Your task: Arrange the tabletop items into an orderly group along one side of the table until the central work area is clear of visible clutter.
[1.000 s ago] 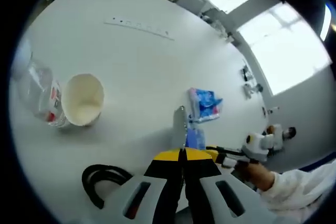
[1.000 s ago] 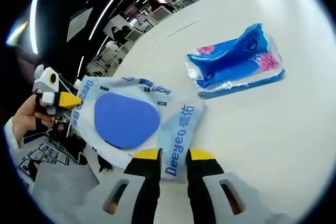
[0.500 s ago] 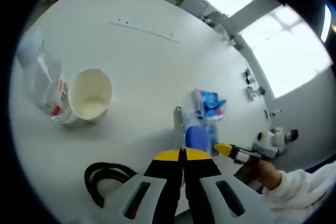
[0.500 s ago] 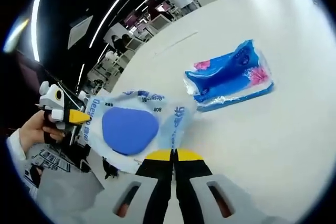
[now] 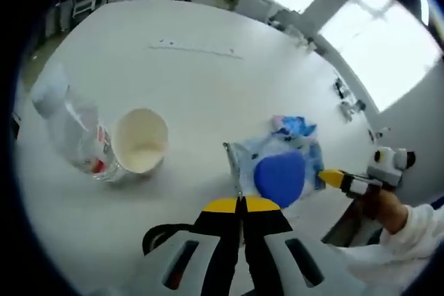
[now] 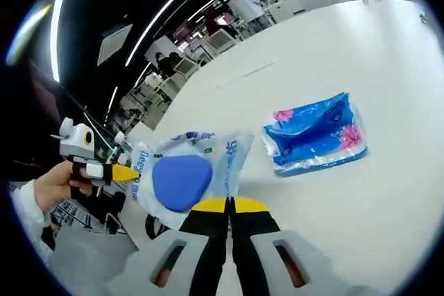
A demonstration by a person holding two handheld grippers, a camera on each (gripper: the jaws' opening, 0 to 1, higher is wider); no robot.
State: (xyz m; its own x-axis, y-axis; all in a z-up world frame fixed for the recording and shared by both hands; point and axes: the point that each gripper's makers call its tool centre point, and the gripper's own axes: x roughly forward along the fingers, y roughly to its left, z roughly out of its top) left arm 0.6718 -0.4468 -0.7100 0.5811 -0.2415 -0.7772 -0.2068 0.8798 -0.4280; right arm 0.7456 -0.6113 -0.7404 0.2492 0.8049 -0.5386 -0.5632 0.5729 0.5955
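A clear wipes pouch (image 5: pixel 277 171) with a blue oval flap hangs above the white table (image 5: pixel 208 95), held from two sides. My left gripper (image 5: pixel 241 202) is shut on its one edge; in the right gripper view the left gripper (image 6: pixel 125 171) comes in from the left at the pouch (image 6: pixel 184 178). My right gripper (image 6: pixel 229 204) is shut on the opposite edge, and its yellow tip (image 5: pixel 331 178) shows at the pouch's right side. A blue tissue pack (image 6: pixel 316 133) lies flat on the table beyond, partly hidden behind the pouch in the left gripper view (image 5: pixel 297 126).
A paper cup (image 5: pixel 142 149) lies tipped beside a clear plastic bottle (image 5: pixel 73 133) with a red label at the left. A black cable loop (image 5: pixel 163 237) sits near the front edge. A long white strip (image 5: pixel 198 50) lies far back. People and chairs stand beyond the table.
My right gripper went from open to shut on the pouch. The pouch has turned from edge-on to face-on in the left gripper view and has risen off the table.
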